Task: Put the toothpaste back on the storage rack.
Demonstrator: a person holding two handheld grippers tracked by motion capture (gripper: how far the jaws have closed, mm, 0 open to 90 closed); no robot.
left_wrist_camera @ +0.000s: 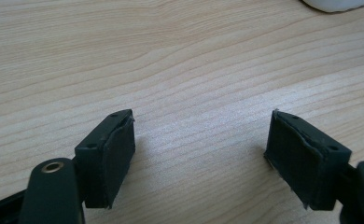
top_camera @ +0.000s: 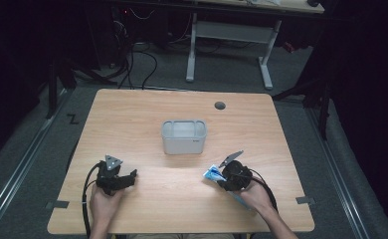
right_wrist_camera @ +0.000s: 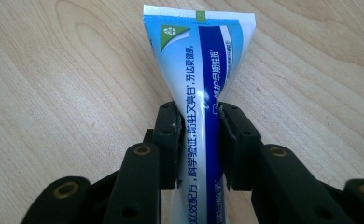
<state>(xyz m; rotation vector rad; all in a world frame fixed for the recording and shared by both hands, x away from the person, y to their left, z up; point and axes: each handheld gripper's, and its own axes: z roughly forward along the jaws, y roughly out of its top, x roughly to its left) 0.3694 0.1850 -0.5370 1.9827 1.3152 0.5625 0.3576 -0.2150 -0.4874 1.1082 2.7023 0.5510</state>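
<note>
Between the right gripper's (right_wrist_camera: 201, 140) 2 pads, a toothpaste tube (right_wrist_camera: 203, 60) is clamped, its cap end hidden; the left gripper (left_wrist_camera: 201, 154) gapes wide.

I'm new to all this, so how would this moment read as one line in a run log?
right gripper: shut on toothpaste tube | left gripper: open, nothing between jaws, low over table | grey bin: mid-table, apart from both

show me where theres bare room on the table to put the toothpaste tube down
Bare wood lies between the left gripper and the right gripper, and behind the grey bin toward the table back edge. It is crowded only around the toothpaste tube.
</note>
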